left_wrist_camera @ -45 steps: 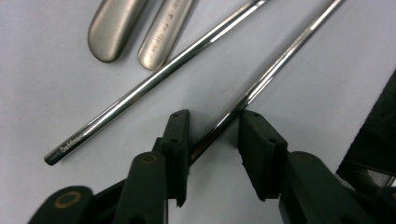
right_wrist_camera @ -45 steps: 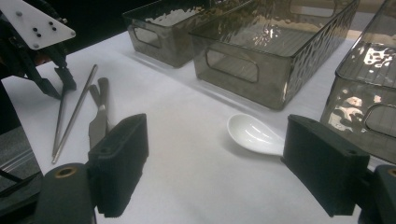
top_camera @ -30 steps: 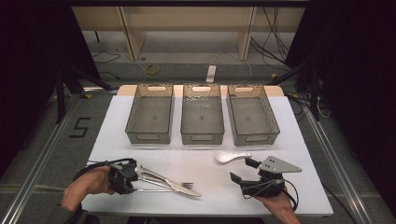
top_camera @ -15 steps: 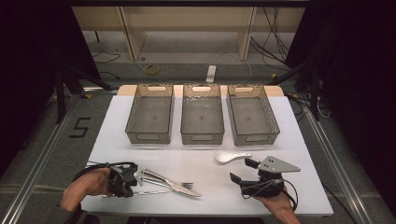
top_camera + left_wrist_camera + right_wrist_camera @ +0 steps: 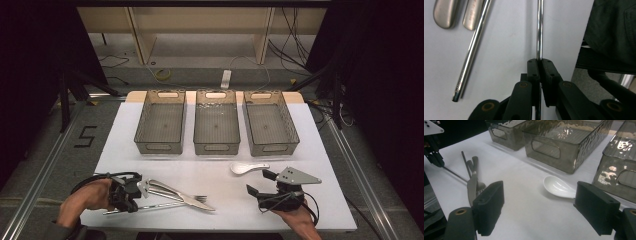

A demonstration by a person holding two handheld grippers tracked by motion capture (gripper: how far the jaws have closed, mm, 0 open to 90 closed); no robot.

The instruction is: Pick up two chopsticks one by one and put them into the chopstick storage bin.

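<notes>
Steel gleams between the jaws of the left tool (image 5: 539, 65), which are pressed together on a thin metal chopstick (image 5: 539, 30) lying along the near edge of the white table (image 5: 320, 150); in the high view that tool (image 5: 131, 192) sits at the table's near left corner, held in the person's left hand (image 5: 87, 197). A second chopstick (image 5: 471, 53) lies loose just beside it, next to the handles of a knife (image 5: 192, 199) and a fork (image 5: 197, 198). The right tool (image 5: 539, 207) rests at the near right with its jaws spread wide and nothing between them, a white ceramic spoon (image 5: 556, 186) lying just ahead. Three grey bins (image 5: 216, 125) stand side by side farther back.
</notes>
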